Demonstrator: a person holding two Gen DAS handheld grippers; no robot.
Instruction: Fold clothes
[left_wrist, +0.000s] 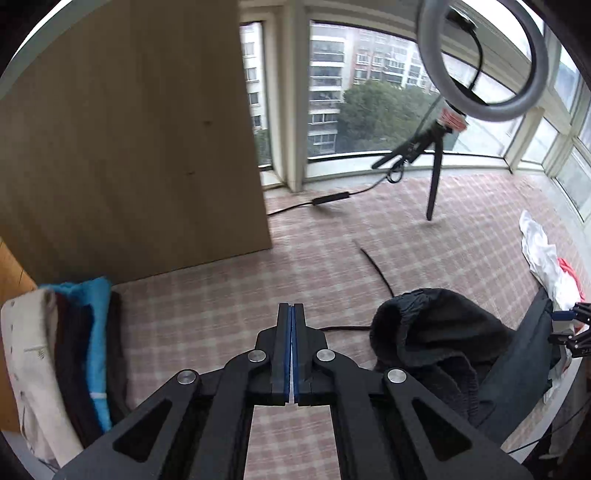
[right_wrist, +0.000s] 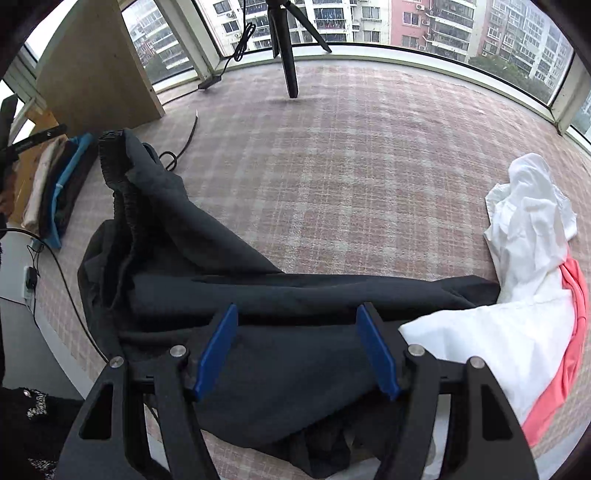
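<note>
A dark, crumpled pair of trousers (right_wrist: 221, 280) lies on the plaid cloth surface (right_wrist: 351, 166), its elastic waistband (right_wrist: 114, 162) raised at the left. My right gripper (right_wrist: 297, 314) is open just above the trousers' near part, blue pads on either side of a fold. In the left wrist view the same trousers (left_wrist: 436, 339) bulge at the right, and my left gripper (left_wrist: 291, 310) is shut with nothing in it, hovering over bare cloth to their left. The right gripper's tip (left_wrist: 576, 325) shows at the far right edge.
A stack of folded clothes (left_wrist: 74, 354) sits at the left, beside a wooden panel (left_wrist: 140, 147). A white garment (right_wrist: 517, 266) over a pink one (right_wrist: 569, 354) lies at the right. A ring light on a tripod (left_wrist: 436, 155) and cables (left_wrist: 376, 269) stand near the windows.
</note>
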